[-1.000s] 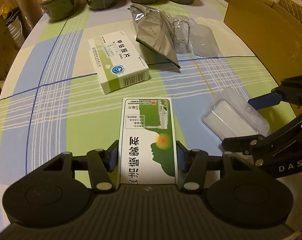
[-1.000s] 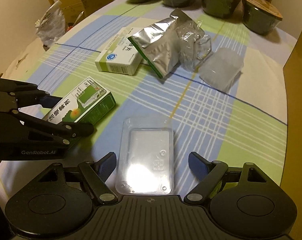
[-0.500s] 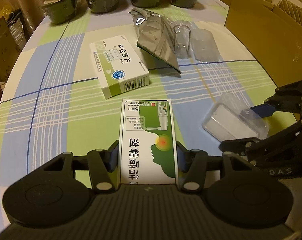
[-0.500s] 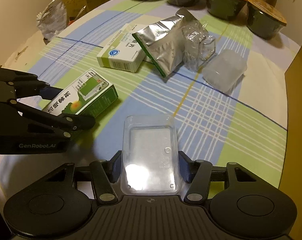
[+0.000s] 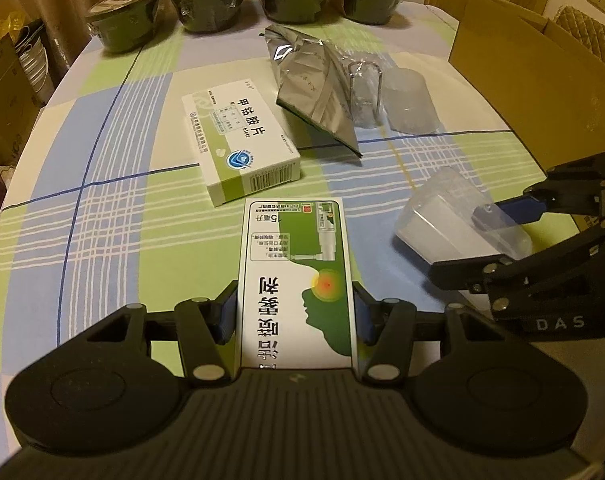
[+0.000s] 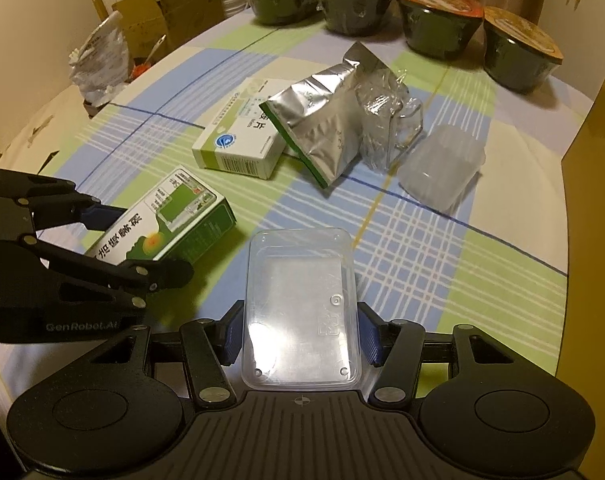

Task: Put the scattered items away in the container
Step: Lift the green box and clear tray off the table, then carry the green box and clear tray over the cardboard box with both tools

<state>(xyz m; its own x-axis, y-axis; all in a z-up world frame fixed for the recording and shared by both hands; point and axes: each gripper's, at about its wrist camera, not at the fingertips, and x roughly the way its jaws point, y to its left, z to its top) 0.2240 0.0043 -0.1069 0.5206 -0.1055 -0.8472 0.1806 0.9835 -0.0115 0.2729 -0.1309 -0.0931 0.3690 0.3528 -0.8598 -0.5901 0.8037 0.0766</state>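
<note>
Left gripper (image 5: 294, 316) clamps the green box (image 5: 296, 276), right gripper (image 6: 300, 334) the clear tray (image 6: 300, 308), near ends hidden.

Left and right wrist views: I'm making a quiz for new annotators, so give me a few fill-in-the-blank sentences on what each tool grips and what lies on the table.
1. The left tool is shut on the ____ and white spray box.
2. The right tool grips a ____ plastic tray.
3. The silver foil pouch partly overlaps the white ____ box.
4. ____ dark bowls line the far edge of the table.

Missing words: green; clear; medicine; Four
</note>
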